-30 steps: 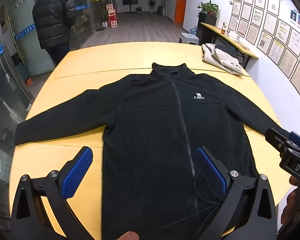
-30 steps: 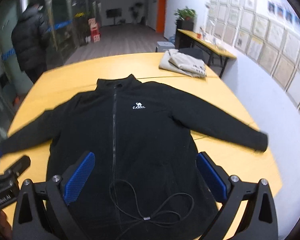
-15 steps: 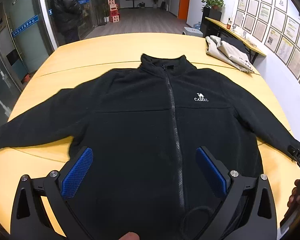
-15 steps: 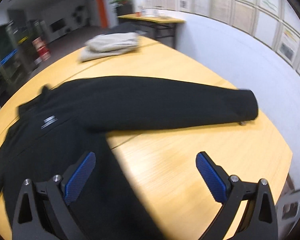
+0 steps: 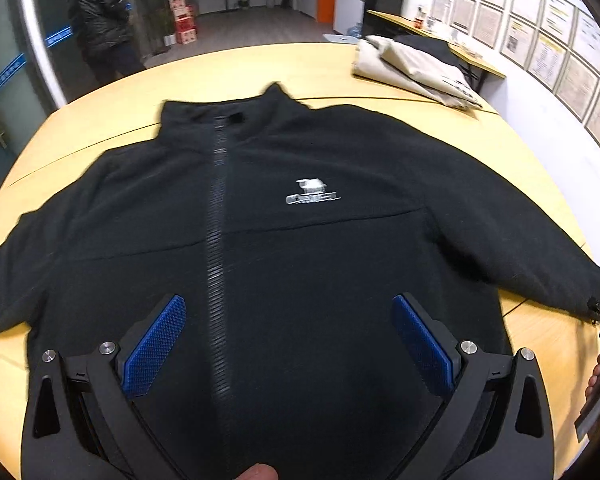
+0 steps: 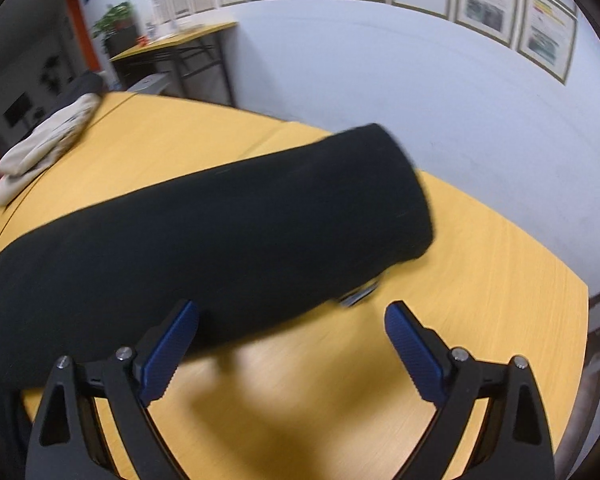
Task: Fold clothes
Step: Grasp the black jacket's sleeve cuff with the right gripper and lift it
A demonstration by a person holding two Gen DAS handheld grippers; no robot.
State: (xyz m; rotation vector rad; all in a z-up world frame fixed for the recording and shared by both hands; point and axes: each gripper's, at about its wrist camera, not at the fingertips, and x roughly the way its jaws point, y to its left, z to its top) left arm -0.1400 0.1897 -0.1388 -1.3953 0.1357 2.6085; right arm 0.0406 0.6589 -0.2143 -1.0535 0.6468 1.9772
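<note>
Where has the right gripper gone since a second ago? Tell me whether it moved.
Yes. The right gripper swung off the jacket's body to its sleeve cuff near the table edge, jaws closing, gripping nothing.

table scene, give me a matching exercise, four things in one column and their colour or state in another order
Things:
1. jacket
2. folded garment
3. table
4. right gripper

Descriptions:
A. beige, folded at the far edge
B. yellow wood
C. black, spread flat, zipped up
D. jaws wide but closing, nothing between the pads, near the sleeve cuff

Pairs: 1-C, 2-A, 3-B, 4-D
</note>
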